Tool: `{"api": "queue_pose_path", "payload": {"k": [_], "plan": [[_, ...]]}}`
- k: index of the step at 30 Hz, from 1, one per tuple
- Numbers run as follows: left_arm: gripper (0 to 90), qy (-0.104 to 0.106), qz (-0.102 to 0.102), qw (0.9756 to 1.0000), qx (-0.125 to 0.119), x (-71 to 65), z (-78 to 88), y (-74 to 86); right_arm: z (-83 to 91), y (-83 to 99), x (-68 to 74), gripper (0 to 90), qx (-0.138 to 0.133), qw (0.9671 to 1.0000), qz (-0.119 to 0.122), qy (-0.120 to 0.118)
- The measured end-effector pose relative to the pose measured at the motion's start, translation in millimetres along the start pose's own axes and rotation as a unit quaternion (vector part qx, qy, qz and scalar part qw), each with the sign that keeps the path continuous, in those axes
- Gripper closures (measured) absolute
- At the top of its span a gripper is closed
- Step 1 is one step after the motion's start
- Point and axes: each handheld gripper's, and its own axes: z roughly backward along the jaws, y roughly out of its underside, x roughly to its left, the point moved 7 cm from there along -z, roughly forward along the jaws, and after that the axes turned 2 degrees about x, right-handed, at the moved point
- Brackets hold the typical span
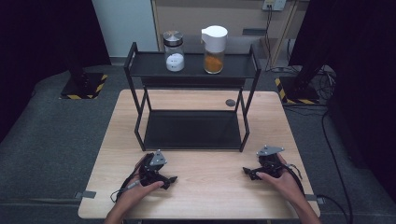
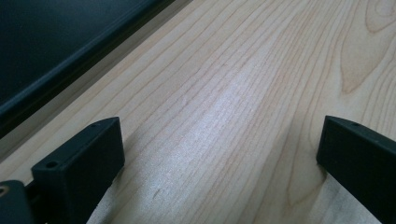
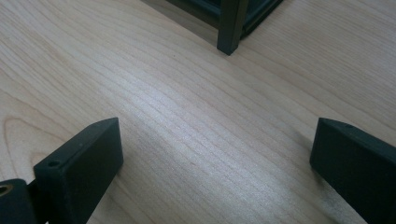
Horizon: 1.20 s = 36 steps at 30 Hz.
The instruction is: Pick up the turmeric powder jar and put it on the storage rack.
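Note:
A black two-tier metal rack [image 1: 193, 65] stands at the middle and back of the wooden table [image 1: 205, 186]. On its top shelf stand a glass jar of white powder with a silver lid [image 1: 174, 51] and a white-capped jar of orange powder [image 1: 214, 49]. My left gripper [image 1: 170, 179] rests on the table near the front left, held by a hand, jaws wide apart over bare wood [image 2: 219, 140]. My right gripper [image 1: 246, 171] rests at the front right, also open with nothing between its jaws. A rack leg [image 3: 229, 28] shows ahead of it.
The rack's lower shelf [image 1: 192, 129] is a bare black tray; its edge [image 2: 70, 70] shows in the left gripper view. A small dark round mark [image 1: 230, 102] sits on the table behind the rack. Cables trail over the grey floor [image 1: 336, 154] on the right.

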Motion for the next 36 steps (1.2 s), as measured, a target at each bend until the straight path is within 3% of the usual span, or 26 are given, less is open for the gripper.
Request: {"api": "queue_pose_path", "payload": {"k": [3, 36], "plan": [[0.0, 0.0, 0.0, 1.0, 0.0, -0.1, 0.0, 0.1, -0.1, 3.9, 0.2, 2.8, -0.01, 0.9999, 0.0, 0.0], [0.0, 0.0, 0.0, 1.0, 0.0, 0.0, 0.0, 0.2, 0.1, 4.6, 3.7, 2.6, -0.011, 0.9999, -0.006, 0.009]]}}
